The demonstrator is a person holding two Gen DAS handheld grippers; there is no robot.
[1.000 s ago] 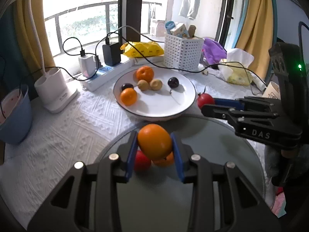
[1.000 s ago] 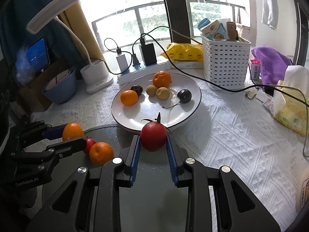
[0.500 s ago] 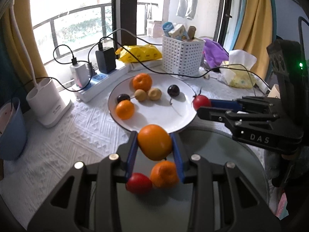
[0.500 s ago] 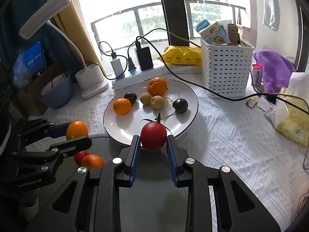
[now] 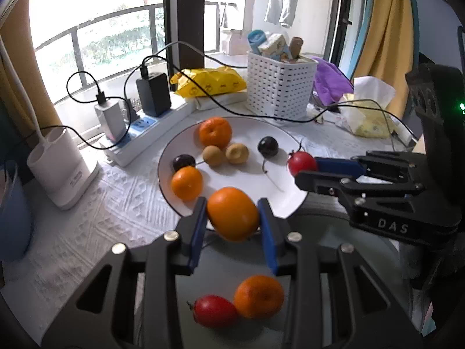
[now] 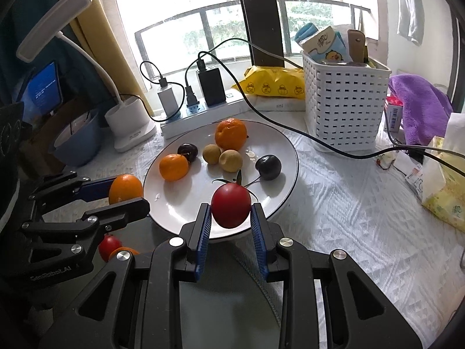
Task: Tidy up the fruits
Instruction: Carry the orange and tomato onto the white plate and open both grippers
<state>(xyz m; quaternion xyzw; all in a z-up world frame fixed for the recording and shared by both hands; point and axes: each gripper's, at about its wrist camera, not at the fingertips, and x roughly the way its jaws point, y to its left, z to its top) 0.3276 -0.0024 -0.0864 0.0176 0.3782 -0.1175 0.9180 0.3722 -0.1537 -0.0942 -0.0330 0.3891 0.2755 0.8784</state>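
Observation:
My left gripper (image 5: 232, 216) is shut on an orange (image 5: 232, 213), held over the near rim of the white plate (image 5: 290, 203). My right gripper (image 6: 231, 213) is shut on a red tomato (image 6: 231, 208) with a green stalk, also above the plate's (image 6: 186, 212) near rim. On the plate lie two oranges (image 5: 215, 132), two dark plums (image 5: 268, 146) and two small tan fruits (image 5: 237, 153). A second tomato (image 5: 214, 311) and another orange (image 5: 258, 296) rest on the dark round tray (image 5: 334, 232) below my left gripper.
A white basket (image 6: 343, 104) stands behind the plate, with a black cable (image 6: 290, 131) trailing past the plate's far edge. A power strip with chargers (image 5: 139, 128), a lamp base (image 5: 61, 168), a blue bowl (image 6: 77, 141), a yellow packet (image 6: 273, 85) and tissues (image 6: 447, 195) ring the table.
Both grippers have moved forward toward the plate with their fruit. The tomato and orange on the tray now lie below my left gripper's fingers instead of between them.

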